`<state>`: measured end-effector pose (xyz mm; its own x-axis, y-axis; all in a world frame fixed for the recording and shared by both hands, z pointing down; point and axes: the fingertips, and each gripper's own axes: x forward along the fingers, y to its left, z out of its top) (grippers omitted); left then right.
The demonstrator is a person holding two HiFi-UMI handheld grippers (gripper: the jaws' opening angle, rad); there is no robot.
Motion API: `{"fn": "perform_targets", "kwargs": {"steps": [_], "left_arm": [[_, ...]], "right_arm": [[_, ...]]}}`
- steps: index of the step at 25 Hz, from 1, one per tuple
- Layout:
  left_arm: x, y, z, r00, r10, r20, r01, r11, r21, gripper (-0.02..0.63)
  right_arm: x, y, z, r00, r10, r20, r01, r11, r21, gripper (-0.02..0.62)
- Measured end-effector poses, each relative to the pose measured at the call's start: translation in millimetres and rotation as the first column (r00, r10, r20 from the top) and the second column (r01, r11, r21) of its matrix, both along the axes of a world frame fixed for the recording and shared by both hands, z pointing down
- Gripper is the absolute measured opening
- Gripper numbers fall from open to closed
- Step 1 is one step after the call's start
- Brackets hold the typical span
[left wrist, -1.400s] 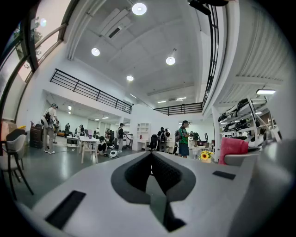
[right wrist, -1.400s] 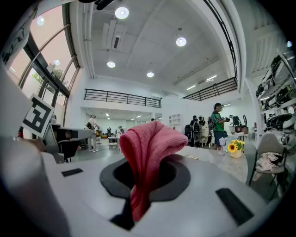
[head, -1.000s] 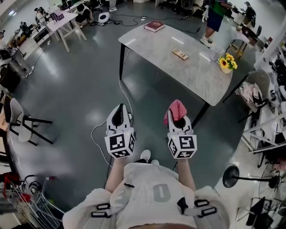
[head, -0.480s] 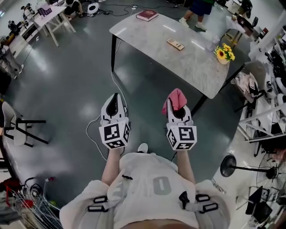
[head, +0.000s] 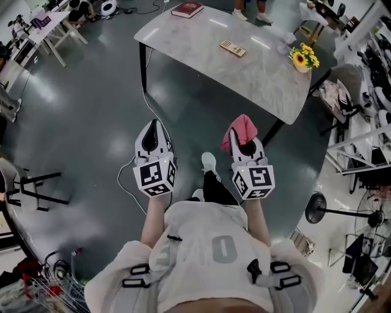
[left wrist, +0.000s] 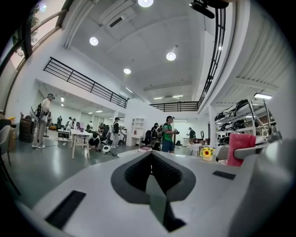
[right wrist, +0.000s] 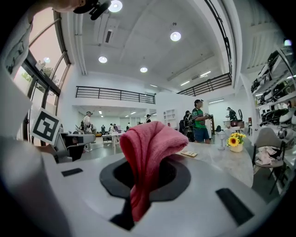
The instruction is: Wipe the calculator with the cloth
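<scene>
Now: approach step, by my reading; wiping is not yet begun. Right gripper (head: 242,137) is clamping the pink cloth (head: 240,128), jaws closed on a fold, with the rest bunching above them. Left gripper (head: 153,124) is riding empty, jaws fully together. Calculator (head: 233,48) is lying flat on the far table (head: 195,52), well apart from both grippers, between the book (head: 187,9) at far left and the flowers (head: 299,59) at right. Its long axis is running left to right, slanting nearer toward the right, roughly along the table's length. Which end is carrying the display is too small to tell. Next move, I judge, is calling for getting the cloth over the table and down flat onto the calculator, with the left gripper perhaps steadying it against sliding.
</scene>
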<state>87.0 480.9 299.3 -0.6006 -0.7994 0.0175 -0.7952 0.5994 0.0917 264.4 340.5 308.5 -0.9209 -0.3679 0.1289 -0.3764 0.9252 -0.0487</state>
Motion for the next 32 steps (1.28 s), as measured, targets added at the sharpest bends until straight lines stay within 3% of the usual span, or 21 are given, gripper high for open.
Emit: {"fn": "perform_targets", "kwargs": {"steps": [5, 10, 13, 22, 28, 32], "left_arm": [[-24.3, -31.9, 17.2, 0.999, -0.015, -0.040, 0.015, 1.000, 0.013, 0.021], [-49.1, -73.2, 32.7, 1.000, -0.007, -0.029, 0.007, 1.000, -0.006, 0.021], [-86.1, -109.0, 22.7, 1.000, -0.027, 0.002, 0.027, 1.000, 0.005, 0.021], [-196.6, -229.0, 2.4, 0.999, -0.050, -0.016, 0.051, 0.998, 0.022, 0.021], [-232.9, -314.7, -10.2, 1.000, 0.018, -0.003, -0.018, 0.999, 0.034, 0.021], [-238.9, -376.4, -5.2, 0.996, 0.092, 0.015, -0.092, 0.996, -0.011, 0.021]], "right_arm": [[-29.8, -34.7, 6.0, 0.999, -0.038, -0.010, 0.038, 0.999, 0.027, 0.055], [-84.4, -77.1, 18.2, 0.994, -0.105, 0.020, 0.105, 0.994, -0.038, 0.055], [-128.2, -112.9, 12.3, 0.989, -0.136, 0.053, 0.138, 0.989, -0.043, 0.055], [-250.7, -232.7, -4.7, 0.980, -0.194, 0.050, 0.197, 0.979, -0.046, 0.055], [-282.6, -309.1, -5.5, 0.983, -0.157, 0.098, 0.171, 0.971, -0.164, 0.055], [-278.3, -357.7, -1.1, 0.991, -0.092, 0.098, 0.108, 0.979, -0.170, 0.055]]}}
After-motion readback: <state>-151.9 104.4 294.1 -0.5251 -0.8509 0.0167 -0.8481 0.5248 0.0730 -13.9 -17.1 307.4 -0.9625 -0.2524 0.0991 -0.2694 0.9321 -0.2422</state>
